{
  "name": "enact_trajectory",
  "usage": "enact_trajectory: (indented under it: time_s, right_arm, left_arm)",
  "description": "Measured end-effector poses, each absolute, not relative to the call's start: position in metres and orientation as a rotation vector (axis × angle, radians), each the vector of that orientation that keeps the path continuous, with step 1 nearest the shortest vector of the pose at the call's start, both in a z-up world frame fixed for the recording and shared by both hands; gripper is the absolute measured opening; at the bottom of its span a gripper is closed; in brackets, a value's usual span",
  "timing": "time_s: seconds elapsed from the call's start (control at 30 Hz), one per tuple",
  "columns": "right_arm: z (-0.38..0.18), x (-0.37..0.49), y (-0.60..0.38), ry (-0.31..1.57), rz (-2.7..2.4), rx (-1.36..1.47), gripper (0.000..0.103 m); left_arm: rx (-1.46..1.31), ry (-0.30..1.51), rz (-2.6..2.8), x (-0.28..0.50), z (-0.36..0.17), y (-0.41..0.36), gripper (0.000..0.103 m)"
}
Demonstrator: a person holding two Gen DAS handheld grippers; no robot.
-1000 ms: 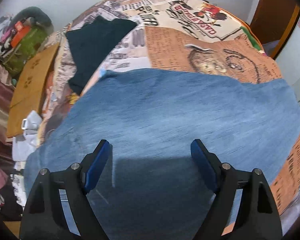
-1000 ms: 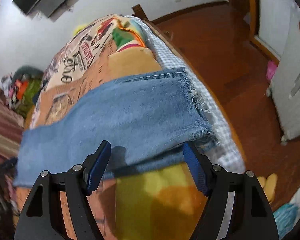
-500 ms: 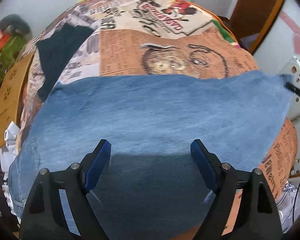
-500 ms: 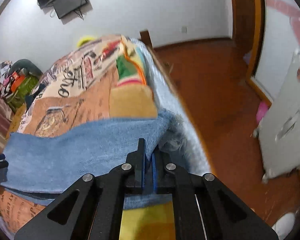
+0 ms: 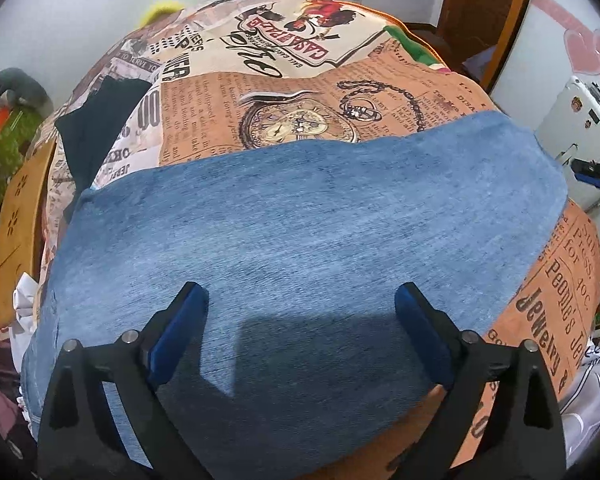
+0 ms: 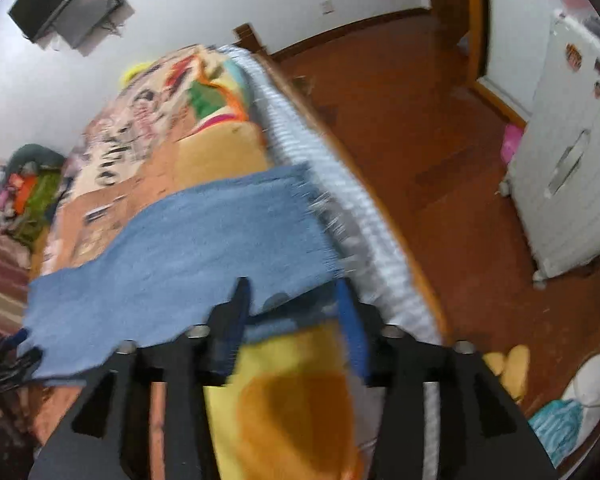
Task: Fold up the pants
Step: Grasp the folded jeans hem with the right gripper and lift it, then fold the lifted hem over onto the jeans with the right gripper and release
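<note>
The blue denim pants (image 5: 300, 216) lie spread across a bed with a newspaper-print blanket (image 5: 292, 80). My left gripper (image 5: 300, 304) is open and hovers just above the denim, holding nothing. In the right wrist view the pants' legs (image 6: 204, 240) end in a frayed hem (image 6: 320, 216) near the bed's right edge. My right gripper (image 6: 292, 304) is open over the near corner of the hem, with the cloth lying loose between its blue pads (image 6: 350, 320). This view is blurred by motion.
A dark garment (image 5: 96, 128) lies on the bed's far left. A wooden board (image 5: 16, 208) leans beside the bed. The bed's edge (image 6: 372, 208) drops to a wooden floor (image 6: 440, 140). A white cabinet (image 6: 572, 152) stands to the right.
My right gripper, shut on the hem half a second ago, has opened and the hem lies back on the bed. The left gripper has shifted a little over the denim, still open.
</note>
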State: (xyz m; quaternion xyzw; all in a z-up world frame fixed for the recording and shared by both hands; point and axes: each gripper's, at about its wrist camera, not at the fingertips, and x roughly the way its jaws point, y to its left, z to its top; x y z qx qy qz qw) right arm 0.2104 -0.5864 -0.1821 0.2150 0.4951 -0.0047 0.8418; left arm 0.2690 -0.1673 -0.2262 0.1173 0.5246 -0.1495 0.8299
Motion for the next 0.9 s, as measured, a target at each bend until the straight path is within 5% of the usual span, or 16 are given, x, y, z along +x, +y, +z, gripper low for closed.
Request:
enact_trajectory:
  time_s: [0.13,0.4,0.57,0.73,0.9]
  right_arm:
    - [-0.182,0.193,-0.567,1.048,0.094,0.541,0.064]
    - [-0.22,0.207,-0.561,1.083,0.132,0.799,0.067]
    - [-0.237,0.227,-0.573,1.069,0.062,0.867,0.05]
    - [-0.225,0.233,-0.585,1.017,-0.01,0.83,0.018]
    - [-0.193,0.233,-0.579,0.92,-0.005,0.708,0.009]
  left_arm:
    - [0.26,1.1,-0.311,0.268,-0.228,-0.173,0.098]
    - [0.257,1.096,-0.317,0.266,-0.228,-0.176,0.098]
    - [0.236,1.097,-0.323,0.267,-0.226,-0.173,0.098]
    - [0.198,1.098,-0.33,0.269,-0.223,-0.168,0.098]
    - [0.142,1.082,-0.335,0.269,-0.213,-0.158,0.098]
